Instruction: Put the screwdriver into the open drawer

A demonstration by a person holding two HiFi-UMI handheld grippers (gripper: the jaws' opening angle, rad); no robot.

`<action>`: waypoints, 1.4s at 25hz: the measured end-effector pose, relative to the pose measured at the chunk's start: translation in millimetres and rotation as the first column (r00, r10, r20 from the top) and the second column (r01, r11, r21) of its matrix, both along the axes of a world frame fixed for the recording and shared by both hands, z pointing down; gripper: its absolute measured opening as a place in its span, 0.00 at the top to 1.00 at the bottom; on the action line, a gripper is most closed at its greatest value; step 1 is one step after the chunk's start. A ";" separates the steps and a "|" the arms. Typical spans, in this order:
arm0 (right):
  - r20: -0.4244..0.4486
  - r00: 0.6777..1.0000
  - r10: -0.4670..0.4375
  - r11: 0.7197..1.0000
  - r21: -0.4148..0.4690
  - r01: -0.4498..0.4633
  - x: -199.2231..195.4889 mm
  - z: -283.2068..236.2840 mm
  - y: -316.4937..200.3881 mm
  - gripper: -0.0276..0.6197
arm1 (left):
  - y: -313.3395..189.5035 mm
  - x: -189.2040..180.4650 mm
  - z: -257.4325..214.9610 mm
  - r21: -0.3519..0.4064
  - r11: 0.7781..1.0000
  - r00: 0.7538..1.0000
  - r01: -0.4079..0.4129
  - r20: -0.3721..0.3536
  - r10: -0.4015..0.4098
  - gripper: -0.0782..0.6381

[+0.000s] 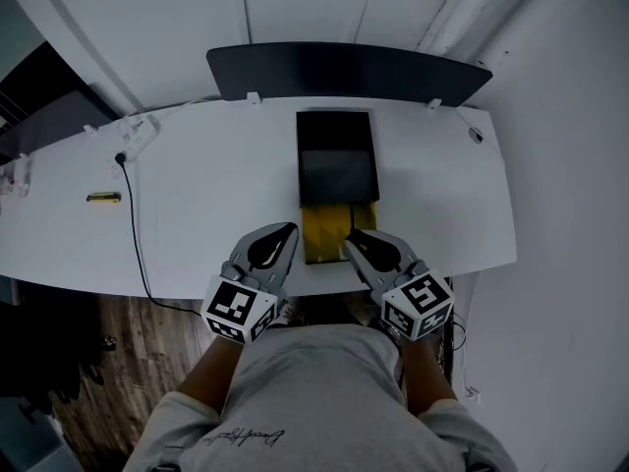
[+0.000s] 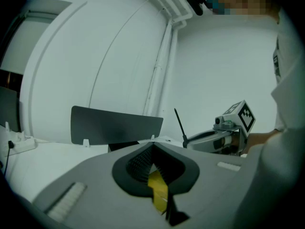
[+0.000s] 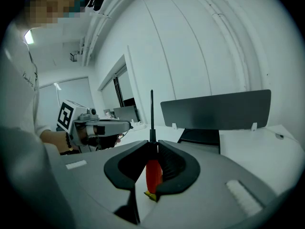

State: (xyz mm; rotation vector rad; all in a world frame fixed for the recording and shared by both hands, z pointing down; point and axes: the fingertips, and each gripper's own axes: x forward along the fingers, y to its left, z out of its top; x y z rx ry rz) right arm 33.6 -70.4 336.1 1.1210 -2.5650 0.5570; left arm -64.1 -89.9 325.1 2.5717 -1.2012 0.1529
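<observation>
A black box stands in the middle of the white desk, and its yellow drawer is pulled out toward me. My right gripper is shut on the screwdriver's red handle. The thin dark shaft sticks up past the jaw tips. In the head view the right gripper hovers over the drawer's front right corner and the left gripper over its front left. My left gripper has its jaw tips together with nothing between them. The yellow drawer shows below through the gap.
A dark panel stands along the desk's back edge. At the left are a power strip, a black cable running off the front edge, and a small yellow item. White walls close in behind and to the right.
</observation>
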 end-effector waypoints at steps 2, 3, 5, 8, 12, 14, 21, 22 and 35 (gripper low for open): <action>-0.008 1.000 -0.010 1.000 -0.008 0.010 2.8 4.0 -4.7 0.83 | -4.4 1.9 2.8 -0.007 1.000 1.000 0.007 0.002 -0.007 0.89; -0.013 1.000 -0.014 1.000 -0.010 0.014 4.1 5.8 -7.1 0.83 | -6.4 3.0 4.1 -0.010 1.000 1.000 0.010 0.003 -0.010 0.89; -0.024 0.999 -0.023 1.000 -0.013 0.023 7.4 8.7 -12.6 0.83 | -10.7 6.0 6.3 -0.015 1.000 1.000 0.015 0.004 -0.015 0.89; -0.046 0.998 -0.042 0.999 -0.024 0.041 13.4 14.9 -19.3 0.83 | -17.2 11.3 9.7 -0.024 0.999 1.000 0.025 0.006 -0.025 0.89; -0.063 0.996 -0.064 0.997 -0.038 0.062 19.4 21.5 -25.6 0.83 | -22.9 17.0 13.7 -0.035 0.999 0.999 0.034 0.011 -0.034 0.89; -0.071 0.995 -0.072 0.997 -0.046 0.069 22.2 25.5 -28.1 0.83 | -25.0 19.5 16.3 -0.040 0.999 0.999 0.037 0.013 -0.037 0.89; -0.097 0.991 -0.095 0.994 -0.064 0.090 29.3 36.2 -36.1 0.83 | -30.0 24.8 21.5 -0.050 0.998 0.999 0.045 0.022 -0.044 0.89; -0.101 0.990 -0.097 0.994 -0.065 0.090 30.3 37.8 -37.3 0.83 | -30.6 25.4 22.3 -0.051 0.998 0.999 0.045 0.022 -0.044 0.89; -0.192 0.974 -0.121 0.989 -0.104 0.102 42.8 73.2 -47.3 0.84 | -34.9 29.1 46.5 -0.092 0.995 0.998 0.048 0.041 -0.044 0.89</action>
